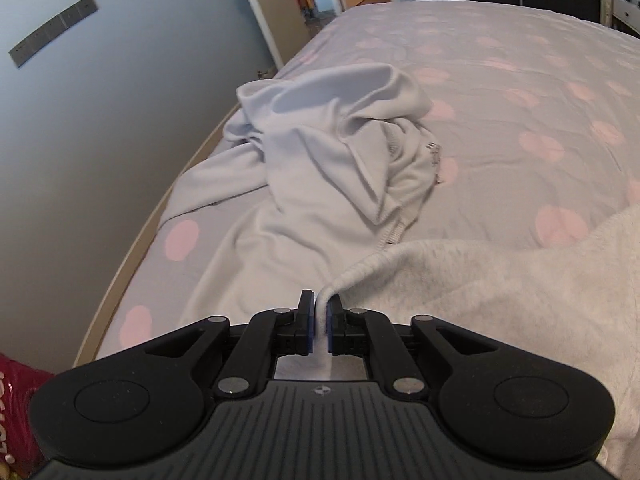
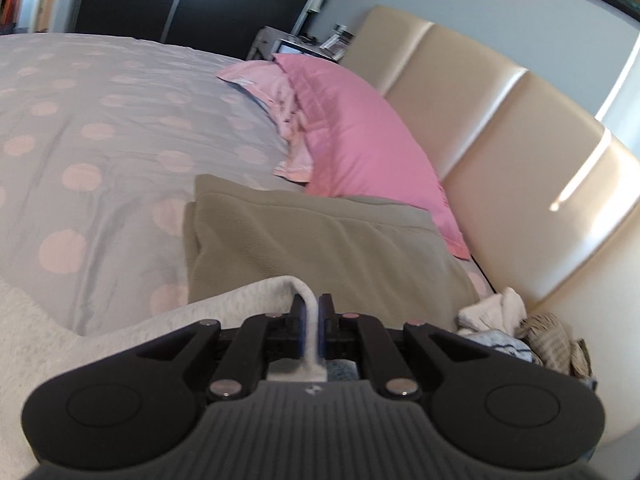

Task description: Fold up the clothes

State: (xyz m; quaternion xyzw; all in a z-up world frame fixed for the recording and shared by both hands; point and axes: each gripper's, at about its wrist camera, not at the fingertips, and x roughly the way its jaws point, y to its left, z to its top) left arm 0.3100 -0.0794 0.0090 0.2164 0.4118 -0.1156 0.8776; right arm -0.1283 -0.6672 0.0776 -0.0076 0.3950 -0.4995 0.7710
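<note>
A light grey marl garment [image 1: 500, 280] lies on the bed, and both grippers hold it. My left gripper [image 1: 319, 310] is shut on its ribbed edge, which pinches up between the blue pads. My right gripper [image 2: 313, 318] is shut on another edge of the same grey garment [image 2: 100, 328], a strip of it running between the pads. A second, pale white garment [image 1: 320, 152] lies crumpled on the bed ahead of the left gripper.
The bed cover [image 1: 500, 92] is grey with pink dots. A folded olive fleece [image 2: 320, 248], a pink pillow [image 2: 360, 132] and a cream headboard [image 2: 500, 140] are on the right. Small clothes [image 2: 500, 320] pile by the headboard. A wall [image 1: 100, 120] runs along the bed's left side.
</note>
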